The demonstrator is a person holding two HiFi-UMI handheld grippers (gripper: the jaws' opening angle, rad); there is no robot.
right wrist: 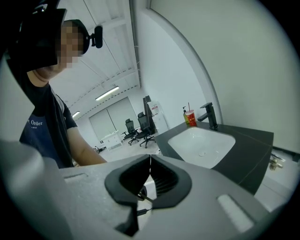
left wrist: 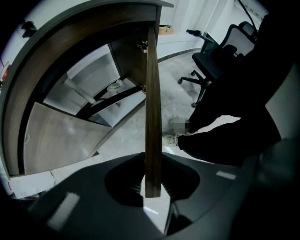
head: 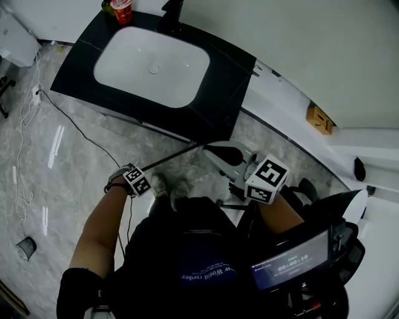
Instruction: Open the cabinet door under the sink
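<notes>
The wooden cabinet door (left wrist: 153,108) under the sink stands swung out, edge-on, with the open cabinet (left wrist: 108,89) and its drain pipe behind it. My left gripper (left wrist: 152,185) points down and is shut on the door's free edge. In the head view the door (head: 177,155) is a thin dark line running from the black counter (head: 227,81) toward the left gripper's marker cube (head: 138,180). My right gripper (right wrist: 150,164) is shut with nothing in it, held up beside the white sink (right wrist: 201,143); its marker cube (head: 267,179) is at the right.
A black faucet (head: 174,11) and a red cup (head: 121,9) stand at the back of the counter. A black cable (head: 75,124) trails over the marble floor at left. An office chair (left wrist: 215,61) stands behind the door. The person's shoes (head: 169,187) are just in front of the cabinet.
</notes>
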